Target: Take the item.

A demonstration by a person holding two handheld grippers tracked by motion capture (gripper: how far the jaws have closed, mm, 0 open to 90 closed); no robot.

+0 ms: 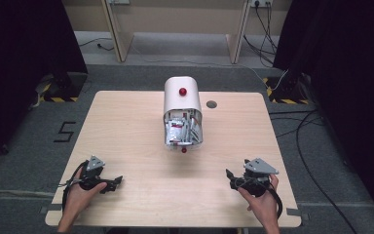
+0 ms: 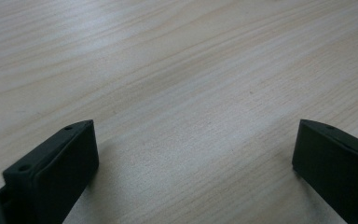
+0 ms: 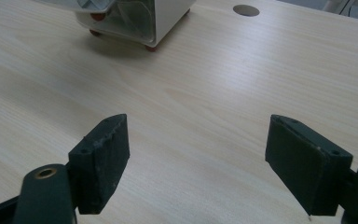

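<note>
the wooden tabletop [image 1: 126, 126] carries a white bread box [image 1: 182, 114] at its far middle, roll lid pushed up, packets [image 1: 179, 130] showing inside. nothing looks started: both claws rest at the near edge, well apart from the box. left claw [image 1: 117, 182] has its jaws apart over bare wood; right claw [image 1: 230, 176] likewise, holding nothing.

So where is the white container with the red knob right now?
In the high view, the white container stands at the table's far middle, just left of the round hole, well ahead of both grippers.
</note>
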